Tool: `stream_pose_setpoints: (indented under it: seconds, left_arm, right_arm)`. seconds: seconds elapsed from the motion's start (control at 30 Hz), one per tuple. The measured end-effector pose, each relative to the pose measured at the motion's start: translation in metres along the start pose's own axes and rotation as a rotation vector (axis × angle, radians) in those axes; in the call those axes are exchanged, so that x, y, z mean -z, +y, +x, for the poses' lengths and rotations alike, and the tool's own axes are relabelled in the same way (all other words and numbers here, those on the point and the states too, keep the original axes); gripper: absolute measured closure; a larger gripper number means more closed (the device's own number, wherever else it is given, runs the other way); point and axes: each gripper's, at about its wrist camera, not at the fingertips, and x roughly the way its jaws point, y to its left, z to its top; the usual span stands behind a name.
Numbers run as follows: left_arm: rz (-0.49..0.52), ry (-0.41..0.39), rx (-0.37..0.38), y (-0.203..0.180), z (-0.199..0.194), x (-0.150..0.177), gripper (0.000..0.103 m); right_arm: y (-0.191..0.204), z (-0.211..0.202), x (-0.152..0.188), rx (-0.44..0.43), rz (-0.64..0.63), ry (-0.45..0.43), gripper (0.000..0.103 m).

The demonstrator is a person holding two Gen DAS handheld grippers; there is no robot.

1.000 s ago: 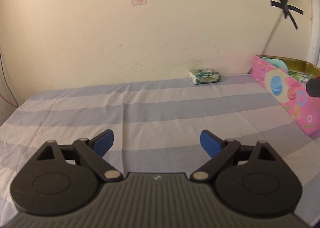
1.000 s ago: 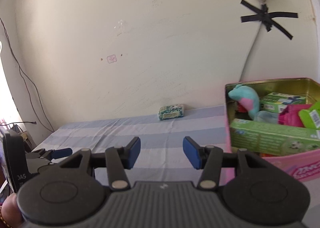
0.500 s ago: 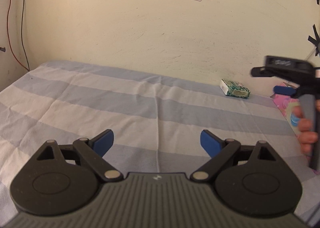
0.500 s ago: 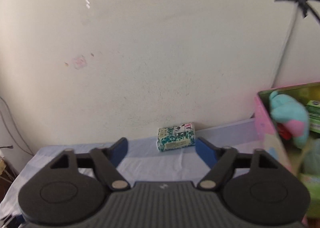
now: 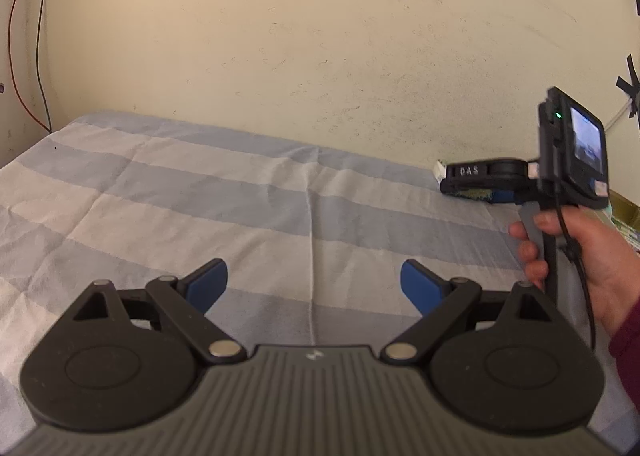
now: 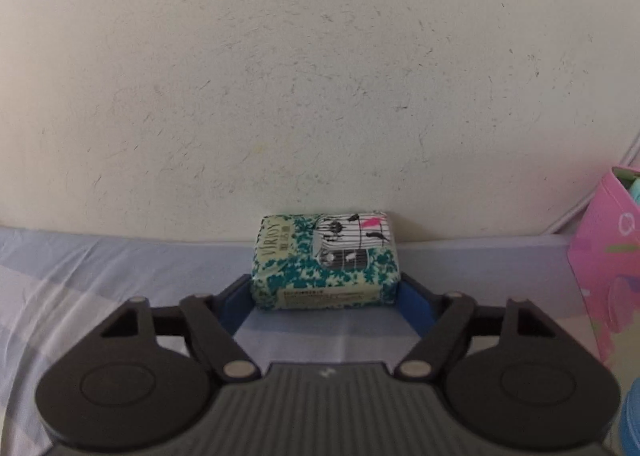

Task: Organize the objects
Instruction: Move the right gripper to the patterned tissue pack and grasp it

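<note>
Teal and white wrapping covers the small tissue pack [image 6: 325, 262], which lies on the striped bedsheet [image 5: 200, 191] right at the foot of the cream wall [image 6: 320, 75]. Your right gripper [image 6: 325, 302] is lowered onto the sheet around it, and the pack sits between the two blue pads. The jaws have just been closing from a wider opening, and the pads now stand at both ends of the pack. The pack hides the contact, so I cannot tell whether they already press on it or only stand just beside it.

In the left wrist view your right hand [image 5: 580, 256] holds the handle of that gripper, a dark red sleeve [image 5: 628, 336] at the wrist.

Your left gripper [image 5: 314, 288] hangs over the middle of the sheet with its jaws wide apart and nothing between them.

The pink box [image 6: 604, 280] stands at the right edge, well apart from the pack.
</note>
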Motion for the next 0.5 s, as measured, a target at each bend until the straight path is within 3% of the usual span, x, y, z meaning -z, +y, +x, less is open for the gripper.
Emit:
stream_pose_setpoints:
  seconds: [0.17, 0.37, 0.5]
  left_arm:
    - [-0.022, -0.011, 0.035, 0.003, -0.005, -0.001, 0.008]
    - [0.036, 0.007, 0.112, -0.012, -0.007, 0.009, 0.008]
    - [0.146, 0.024, 0.231, -0.044, -0.016, 0.025, 0.008]
  right_arm:
    - [0.014, -0.051, 0.044, -0.102, -0.114, 0.005, 0.027]
    - [0.003, -0.159, 0.135, -0.233, -0.233, 0.007, 0.026]
    - [-0.028, -0.231, 0.190, -0.162, -0.196, -0.007, 0.026]
